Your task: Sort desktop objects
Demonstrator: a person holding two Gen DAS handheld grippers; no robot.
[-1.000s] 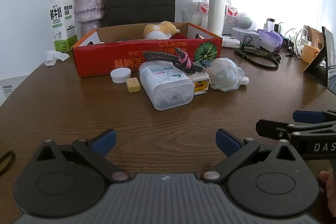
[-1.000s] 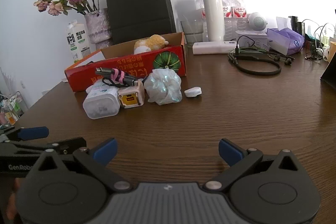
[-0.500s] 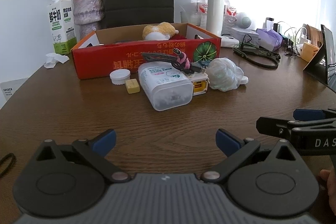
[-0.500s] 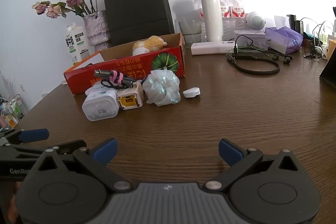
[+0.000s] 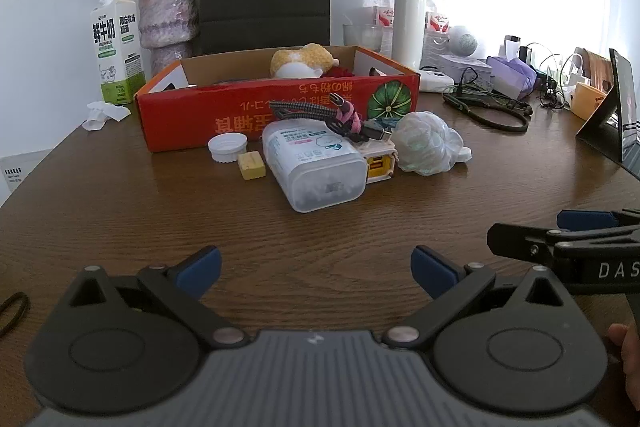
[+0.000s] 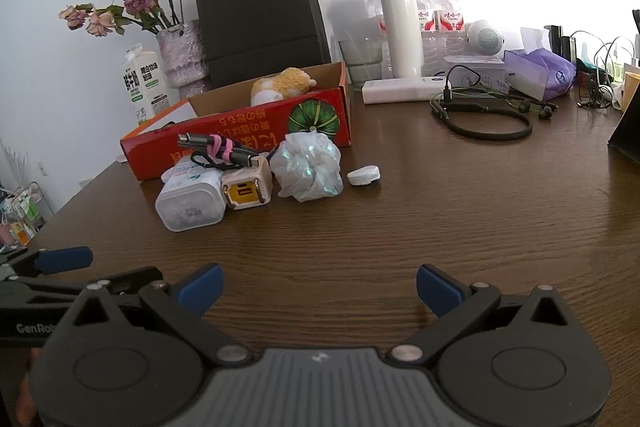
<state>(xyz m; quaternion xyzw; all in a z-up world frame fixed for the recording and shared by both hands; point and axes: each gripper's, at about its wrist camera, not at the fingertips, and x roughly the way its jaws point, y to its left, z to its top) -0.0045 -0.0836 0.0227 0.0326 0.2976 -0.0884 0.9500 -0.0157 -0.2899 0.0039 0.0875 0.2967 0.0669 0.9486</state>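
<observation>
Your dark wood-grain tabletop point(image 5: 120, 211) carries the red cardboard box point(image 5: 224, 115) at the rear. Just before it lie the translucent white plastic container point(image 5: 316, 167), the crumpled clear plastic bag point(image 5: 426, 143) and the small yellow block point(image 5: 251, 165). Your left claw point(image 5: 316, 267) and right claw point(image 6: 318, 285) both gape wide, holding nothing, well apart from these items.

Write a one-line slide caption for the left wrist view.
Open left gripper faces a white container, charger and crumpled bag before the red box.
</observation>
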